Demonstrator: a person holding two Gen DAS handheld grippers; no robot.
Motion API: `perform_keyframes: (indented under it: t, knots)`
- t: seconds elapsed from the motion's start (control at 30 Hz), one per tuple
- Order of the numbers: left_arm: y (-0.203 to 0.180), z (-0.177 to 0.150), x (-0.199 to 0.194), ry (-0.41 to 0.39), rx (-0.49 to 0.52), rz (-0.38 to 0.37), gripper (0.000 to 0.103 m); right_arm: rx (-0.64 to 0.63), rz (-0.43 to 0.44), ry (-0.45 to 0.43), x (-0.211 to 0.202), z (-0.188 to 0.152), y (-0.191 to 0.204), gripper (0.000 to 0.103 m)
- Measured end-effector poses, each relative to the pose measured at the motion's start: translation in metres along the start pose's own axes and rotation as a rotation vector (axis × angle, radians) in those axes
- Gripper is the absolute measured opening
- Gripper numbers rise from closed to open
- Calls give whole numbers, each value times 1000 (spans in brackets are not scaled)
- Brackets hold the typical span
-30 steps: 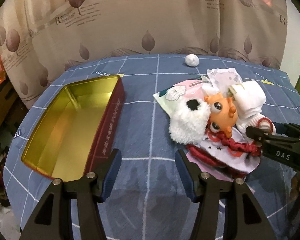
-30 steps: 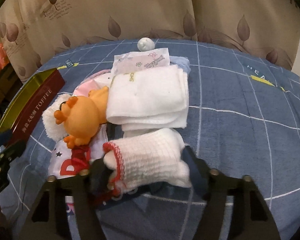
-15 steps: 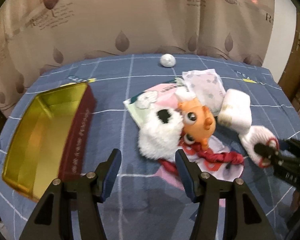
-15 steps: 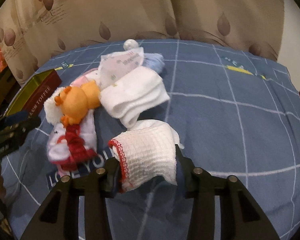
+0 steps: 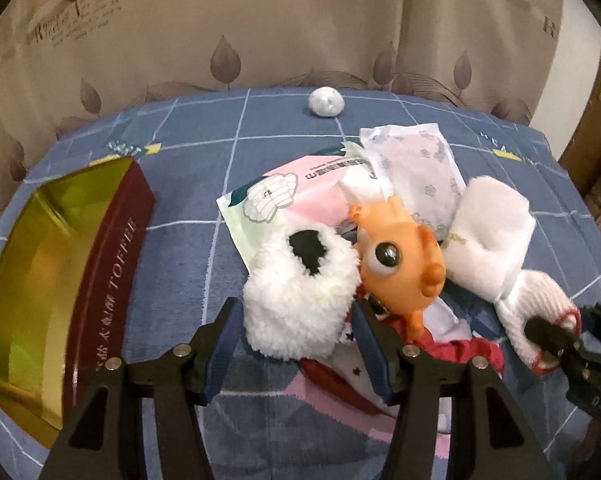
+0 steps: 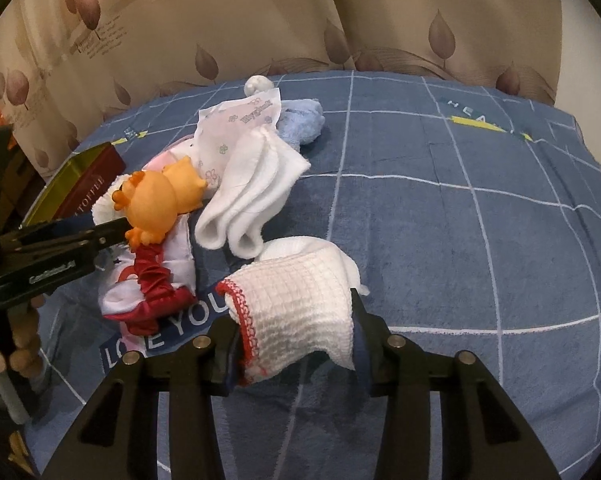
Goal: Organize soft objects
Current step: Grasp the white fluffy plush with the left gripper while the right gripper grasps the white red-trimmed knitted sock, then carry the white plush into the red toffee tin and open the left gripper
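**Knit sock gripped at the edge of the soft pile**

The white knit sock with red trim [image 6: 296,312] sits between the jaws of the right gripper [image 6: 294,344], both pads pressing its sides, its cuff end lifted off the blue checked cloth [image 6: 460,220]. Just beyond it lie folded white socks [image 6: 252,196], and behind those a flower-printed packet [image 6: 236,128] and a light blue cloth [image 6: 304,120]. To their left an orange goggle-eyed toy [image 5: 396,264] rests against a fluffy white plush with a black patch [image 5: 300,292], on a white garment with a red ruffle [image 6: 152,280]. The left gripper [image 5: 296,344] hovers with its jaws apart, one on either side of the plush; whether they touch it I cannot tell. A pink and green packet [image 5: 292,196] lies under the pile. Left of it, well apart, stands an open toffee tin [image 5: 112,272], gold inside. A small white ball [image 5: 326,102] lies near the leaf-patterned curtain [image 5: 260,20].
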State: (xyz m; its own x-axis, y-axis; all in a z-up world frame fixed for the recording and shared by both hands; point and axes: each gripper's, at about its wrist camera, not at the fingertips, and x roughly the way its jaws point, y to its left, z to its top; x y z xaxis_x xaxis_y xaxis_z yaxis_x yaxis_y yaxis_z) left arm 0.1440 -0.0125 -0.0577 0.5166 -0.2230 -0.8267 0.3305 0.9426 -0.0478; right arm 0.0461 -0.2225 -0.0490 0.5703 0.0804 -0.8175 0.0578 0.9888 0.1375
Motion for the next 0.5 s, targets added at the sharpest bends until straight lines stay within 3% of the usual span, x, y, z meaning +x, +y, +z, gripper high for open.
perform_keyframes:
  t: [0.17, 0.2, 0.23, 0.5]
  knots:
    - [14, 3, 3, 5, -76, -37, 57, 0, 3, 1, 0, 0, 0, 41]
    - [15, 3, 2, -5, -81, -39, 52, 0, 3, 2, 0, 0, 1, 41]
    - [15, 3, 2, -8, -77, -35, 40, 0, 4, 3, 0, 0, 1, 41]
    - [4, -1, -13, -40, -4, -19, 35, 1, 4, 0, 0, -1, 1, 41]
